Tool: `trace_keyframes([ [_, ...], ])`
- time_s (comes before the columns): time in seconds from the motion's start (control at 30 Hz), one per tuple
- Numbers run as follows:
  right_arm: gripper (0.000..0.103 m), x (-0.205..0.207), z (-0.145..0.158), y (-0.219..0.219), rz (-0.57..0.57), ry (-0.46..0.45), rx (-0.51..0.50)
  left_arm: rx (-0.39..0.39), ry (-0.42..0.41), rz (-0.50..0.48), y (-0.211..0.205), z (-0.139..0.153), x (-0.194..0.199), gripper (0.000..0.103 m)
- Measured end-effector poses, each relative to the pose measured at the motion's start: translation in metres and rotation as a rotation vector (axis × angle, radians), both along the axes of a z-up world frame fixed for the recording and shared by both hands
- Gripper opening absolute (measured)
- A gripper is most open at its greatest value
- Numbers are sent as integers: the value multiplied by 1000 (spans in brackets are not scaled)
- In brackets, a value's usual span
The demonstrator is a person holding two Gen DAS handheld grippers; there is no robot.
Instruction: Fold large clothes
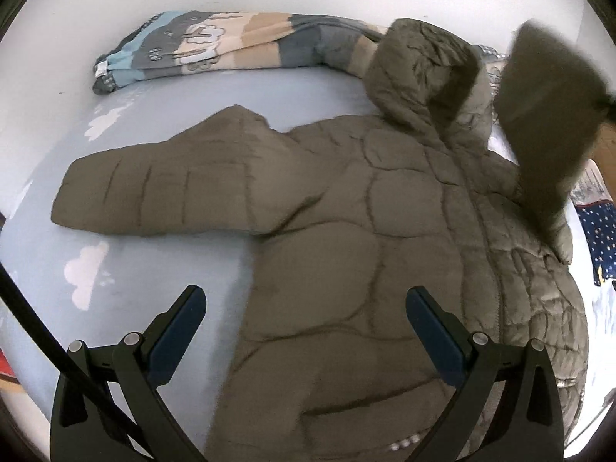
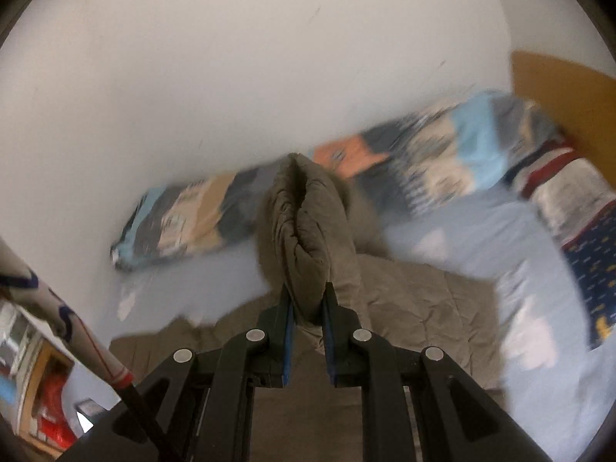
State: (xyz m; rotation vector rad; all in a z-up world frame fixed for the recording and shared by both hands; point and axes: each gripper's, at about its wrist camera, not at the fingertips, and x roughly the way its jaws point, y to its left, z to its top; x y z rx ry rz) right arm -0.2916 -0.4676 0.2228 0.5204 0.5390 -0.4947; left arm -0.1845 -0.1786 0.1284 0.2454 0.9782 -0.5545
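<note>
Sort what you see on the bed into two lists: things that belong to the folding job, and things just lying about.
Belongs to the job:
puffer jacket
its sleeve, lifted in the shut right gripper
left gripper, open above the jacket

Just lying about:
patterned duvet along the wall
starry navy fabric
blue cloud sheet

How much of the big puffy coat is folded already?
Barely started. Done: the olive puffer jacket is spread on the blue bed sheet, front up and closed. In hand: the right hand-held gripper is shut on one sleeve, lifted above the jacket. The left hand-held gripper hovers open above the hem, holding nothing. Left: the other sleeve lies straight out, the hood is unfolded, and the body isn't folded.
</note>
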Motion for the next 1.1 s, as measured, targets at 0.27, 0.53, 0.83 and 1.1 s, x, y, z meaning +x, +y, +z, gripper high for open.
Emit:
trace_keyframes([
  [0.27,14,85,-113,42,61,166,56,-25,15,86,19,1,16,103],
  [0.53,62,95,-124,57,174,172,90,-42,42,108,12,0,27,103],
  [0.83,77,16,-84,4,85,78,43,-73,55,94,-24,-3,36,103],
  [1.1,56,-46,-138,-114,-234,306,21,-8,71,47,-79,-33,42,103],
])
